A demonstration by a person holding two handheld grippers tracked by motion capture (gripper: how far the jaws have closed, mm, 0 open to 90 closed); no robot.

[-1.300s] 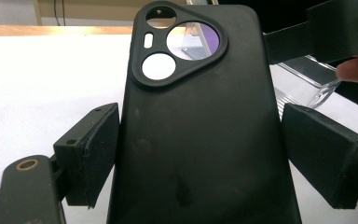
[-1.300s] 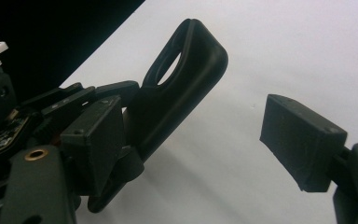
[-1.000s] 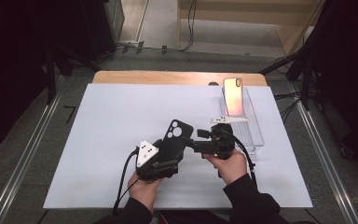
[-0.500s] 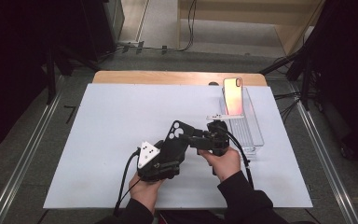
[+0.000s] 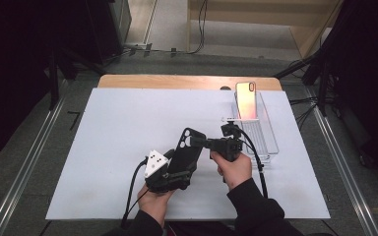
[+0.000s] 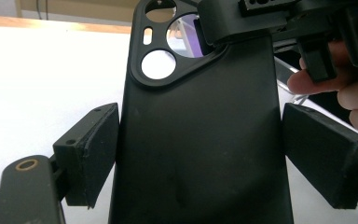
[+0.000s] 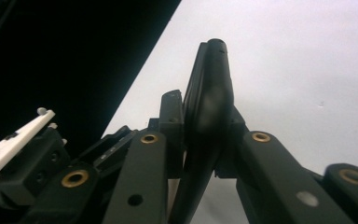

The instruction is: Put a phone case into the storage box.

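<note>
Two grippers hold one black phone case [image 5: 186, 152] above the surface's [image 5: 103, 132] near edge, camera end pointing away: left gripper [image 5: 170, 172] clamps its sides, right gripper [image 5: 211, 144], jaws just closed, pinches its top. The right gripper view shows it edge-on.

Two grippers counted: left gripper [image 5: 174, 164], right gripper [image 5: 207, 143]. One black phone case [image 5: 187, 150] sits between both sets of jaws. One clear tray [image 5: 263, 135] and one phone [image 5: 246, 100] lie beyond them.
</note>
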